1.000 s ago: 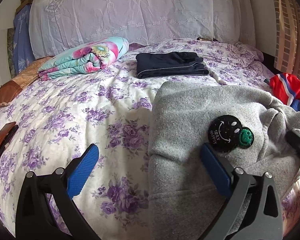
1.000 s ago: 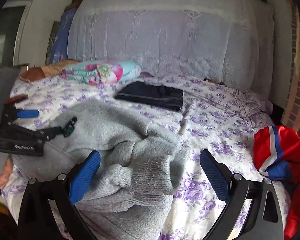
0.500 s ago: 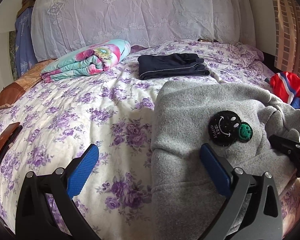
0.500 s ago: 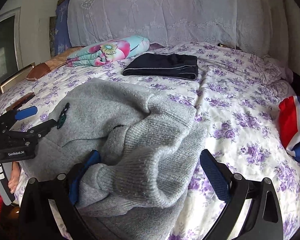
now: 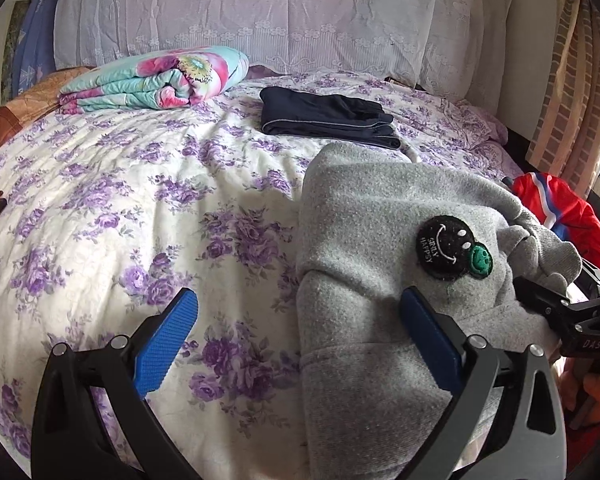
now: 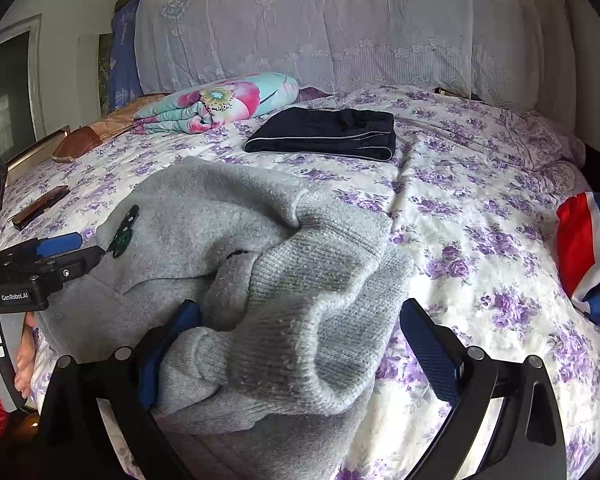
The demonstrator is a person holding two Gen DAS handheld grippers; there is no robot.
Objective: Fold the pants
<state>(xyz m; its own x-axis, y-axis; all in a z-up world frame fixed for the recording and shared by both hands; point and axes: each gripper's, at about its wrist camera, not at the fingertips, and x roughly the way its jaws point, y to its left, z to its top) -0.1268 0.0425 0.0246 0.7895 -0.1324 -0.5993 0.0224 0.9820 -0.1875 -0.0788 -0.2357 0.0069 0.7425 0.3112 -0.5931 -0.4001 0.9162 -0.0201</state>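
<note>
A grey fleece garment [image 5: 372,216] with a black smiley patch [image 5: 444,246] lies on the near right part of the bed. Its ribbed end is bunched up [image 6: 300,320] near the bed's front edge. My left gripper [image 5: 296,332] is open at the garment's left edge, with its right finger [image 5: 428,334] over the fabric. It also shows at the left of the right wrist view as the left gripper [image 6: 60,252]. My right gripper [image 6: 298,348] is open around the bunched ribbed end, and the fabric partly hides its left pad. In the left wrist view the right gripper [image 5: 560,312] sits at the garment's right side.
Folded navy pants [image 5: 324,120] lie at the back of the floral bedspread [image 5: 140,200], beside a rolled flowered quilt [image 5: 160,80]. A red, white and blue garment [image 6: 588,248] lies at the right edge. A brown case [image 6: 40,208] rests at the left edge.
My right gripper has dropped forward onto the bunched grey end, which now fills the gap between its fingers. The left gripper has edged slightly closer to the garment.
</note>
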